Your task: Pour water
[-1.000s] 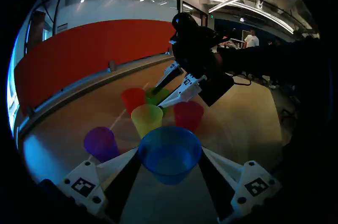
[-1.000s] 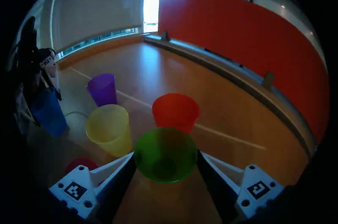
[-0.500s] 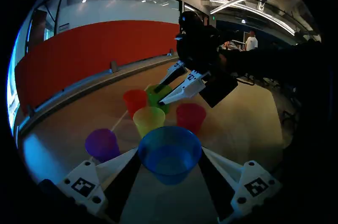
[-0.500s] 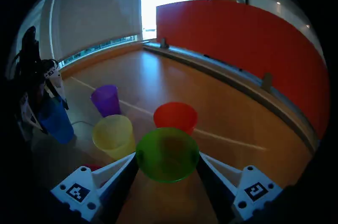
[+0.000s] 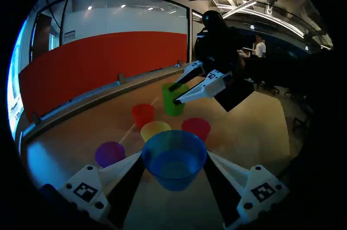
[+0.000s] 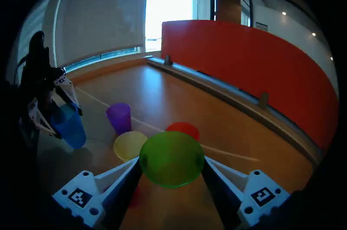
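My left gripper (image 5: 174, 167) is shut on a blue cup (image 5: 174, 157) held upright, with water showing inside it. My right gripper (image 6: 171, 167) is shut on a green cup (image 6: 171, 157), raised above the wooden table (image 6: 243, 143). In the left gripper view the green cup (image 5: 173, 98) hangs in the air, clamped by the right gripper (image 5: 182, 92) with a dark-sleeved arm behind it. In the right gripper view the blue cup (image 6: 68, 125) sits at the far left in the left gripper (image 6: 58, 113). On the table stand a red cup (image 5: 142, 115), a yellow cup (image 5: 155, 129), a pink cup (image 5: 196, 126) and a purple cup (image 5: 110, 153).
A red partition wall (image 5: 95, 60) with a low rail runs along the table's far side. A bright window (image 6: 170, 8) lies beyond the table. People (image 5: 259, 48) stand in the dim background. Open wood lies to the right of the cups (image 5: 256, 130).
The right gripper has lifted the green cup off the table, up and away from the other cups. The blue cup has stayed in the left gripper, which has risen slightly.
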The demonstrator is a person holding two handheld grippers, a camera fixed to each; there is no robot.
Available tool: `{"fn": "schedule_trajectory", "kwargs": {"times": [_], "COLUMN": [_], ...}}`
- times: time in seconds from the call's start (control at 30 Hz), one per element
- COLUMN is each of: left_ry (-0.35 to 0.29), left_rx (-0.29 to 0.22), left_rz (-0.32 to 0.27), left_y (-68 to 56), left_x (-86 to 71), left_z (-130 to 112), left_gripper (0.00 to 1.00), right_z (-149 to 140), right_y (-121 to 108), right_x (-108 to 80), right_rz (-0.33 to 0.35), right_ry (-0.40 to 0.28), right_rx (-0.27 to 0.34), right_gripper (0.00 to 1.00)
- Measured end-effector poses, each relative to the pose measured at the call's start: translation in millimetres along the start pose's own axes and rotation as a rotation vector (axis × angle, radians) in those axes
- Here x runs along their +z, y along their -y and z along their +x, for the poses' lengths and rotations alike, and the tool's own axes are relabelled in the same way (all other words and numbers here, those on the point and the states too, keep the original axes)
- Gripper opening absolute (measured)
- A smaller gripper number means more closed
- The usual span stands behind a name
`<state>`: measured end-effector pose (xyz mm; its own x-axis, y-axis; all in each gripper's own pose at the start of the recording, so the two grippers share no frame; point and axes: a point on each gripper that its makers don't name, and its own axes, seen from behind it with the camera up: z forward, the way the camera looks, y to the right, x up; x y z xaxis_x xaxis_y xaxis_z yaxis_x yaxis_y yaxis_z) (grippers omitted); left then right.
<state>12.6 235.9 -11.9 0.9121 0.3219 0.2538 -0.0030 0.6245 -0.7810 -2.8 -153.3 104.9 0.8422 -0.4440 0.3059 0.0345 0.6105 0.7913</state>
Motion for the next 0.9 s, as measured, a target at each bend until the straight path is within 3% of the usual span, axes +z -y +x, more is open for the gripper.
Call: {"fn": "schedule_trajectory", "kwargs": {"times": [0.5, 0.9], "left_ry": [-0.063, -0.096], "left_rx": [0.023, 0.024], "left_rz": [0.042, 0.064], "left_y": [-8.2, -14.3], "left_x": [-16.2, -26.3], "left_z": [27, 38], "left_gripper": [0.87, 0.87], "right_z": [41, 58], "right_y": [27, 56], "right_x": [-60.8, -86.0], "right_rz": [-0.038, -0.037], "right_ry": [-0.128, -0.230], "right_rx": [-0.030, -0.028], "right_gripper": [0.92, 0.92]}}
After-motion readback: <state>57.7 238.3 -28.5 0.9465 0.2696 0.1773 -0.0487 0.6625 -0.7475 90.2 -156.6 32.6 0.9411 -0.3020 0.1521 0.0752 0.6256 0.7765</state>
